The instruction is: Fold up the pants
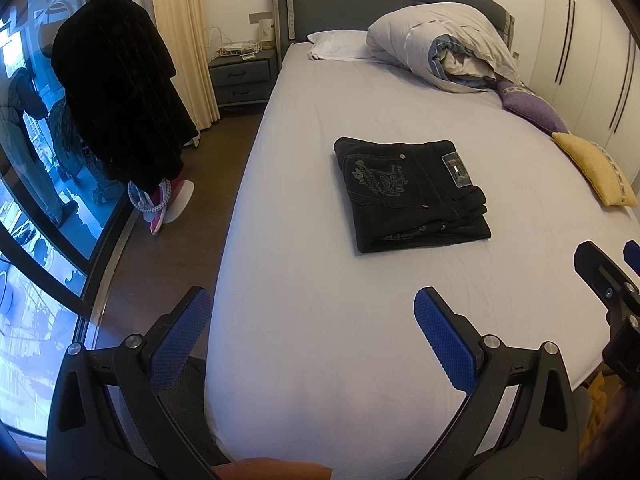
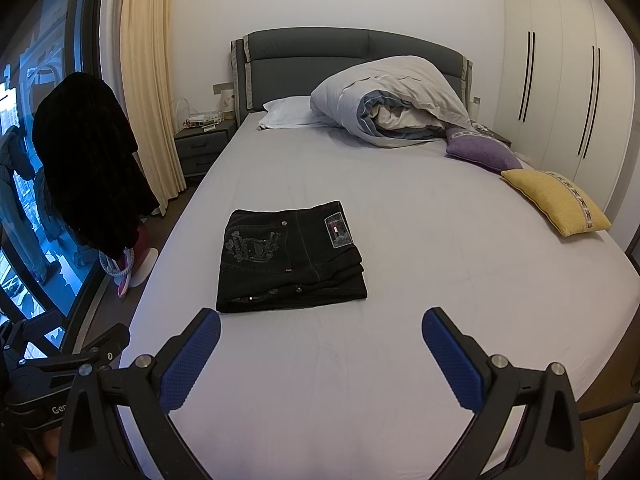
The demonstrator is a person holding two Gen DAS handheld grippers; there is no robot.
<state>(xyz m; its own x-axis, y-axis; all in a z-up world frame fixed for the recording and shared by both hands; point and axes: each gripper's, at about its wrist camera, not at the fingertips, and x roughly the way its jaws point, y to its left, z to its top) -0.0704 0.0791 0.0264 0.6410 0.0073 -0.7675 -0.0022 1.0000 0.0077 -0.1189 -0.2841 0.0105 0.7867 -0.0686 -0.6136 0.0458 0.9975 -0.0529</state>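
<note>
Legible text: one fragment only.
On the black body of my left gripper point(image 2: 52, 364), low at the left edge of my right wrist view, white letters read "Gen", the rest cut off. The pants point(image 2: 290, 260) carry a waistband patch point(image 2: 338, 231) with a small red, white and dark flag mark and embroidered pocket lettering point(image 2: 250, 249); I cannot read either.

The bed point(image 2: 400, 360) carries folded black pants point(image 2: 290, 262), a bundled duvet point(image 2: 392, 100), a white pillow point(image 2: 286, 114), and purple point(image 2: 480, 152) and yellow point(image 2: 556, 202) cushions.
</note>
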